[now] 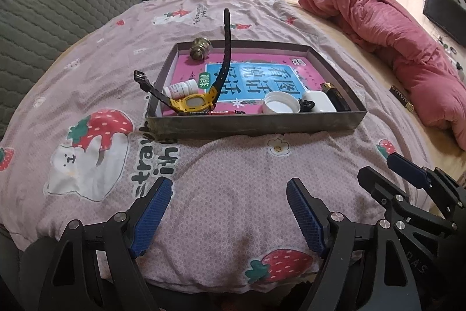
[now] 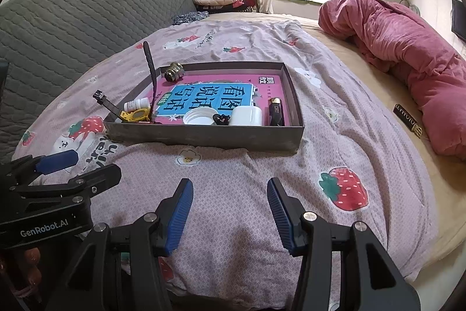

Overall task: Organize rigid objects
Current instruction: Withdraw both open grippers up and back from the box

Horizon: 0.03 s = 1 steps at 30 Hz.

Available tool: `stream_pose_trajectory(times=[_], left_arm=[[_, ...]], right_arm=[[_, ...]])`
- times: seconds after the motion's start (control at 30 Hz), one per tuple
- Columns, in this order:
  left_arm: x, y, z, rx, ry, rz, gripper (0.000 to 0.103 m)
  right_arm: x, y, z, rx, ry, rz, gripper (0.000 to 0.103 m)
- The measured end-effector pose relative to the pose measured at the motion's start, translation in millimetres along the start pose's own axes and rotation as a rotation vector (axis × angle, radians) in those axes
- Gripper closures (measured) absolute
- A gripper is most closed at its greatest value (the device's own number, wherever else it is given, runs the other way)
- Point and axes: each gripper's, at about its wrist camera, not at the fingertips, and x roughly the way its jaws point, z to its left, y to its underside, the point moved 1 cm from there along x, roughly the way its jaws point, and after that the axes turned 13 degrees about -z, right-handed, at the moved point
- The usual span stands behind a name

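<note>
Both grippers, left [image 1: 228, 213] and right [image 2: 230, 212], hover wide and empty, so grabbing the watch [image 1: 193, 102] strap poking over the box [image 1: 256, 124] edge could tip stuff out.

We see a matt grey cardboard tray [image 1: 256, 123] on soft printed cotton bedding [image 1: 218, 194]. Inside lie a glossy paper book [image 1: 262, 72], a smooth white plastic lid [image 1: 281, 102], a shiny brass-looking metal knob [image 1: 200, 48] and a yellow plastic watch [image 1: 192, 102] with a matt rubbery strap.
</note>
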Motion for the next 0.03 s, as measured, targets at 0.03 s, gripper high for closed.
stream_pose_trajectory(times=[0.03], left_arm=[[1.6,0.9,0.0,-0.003,0.005,0.005,0.020]], right_arm=[[0.6,0.2,0.0,0.001,-0.001,0.000,0.051]])
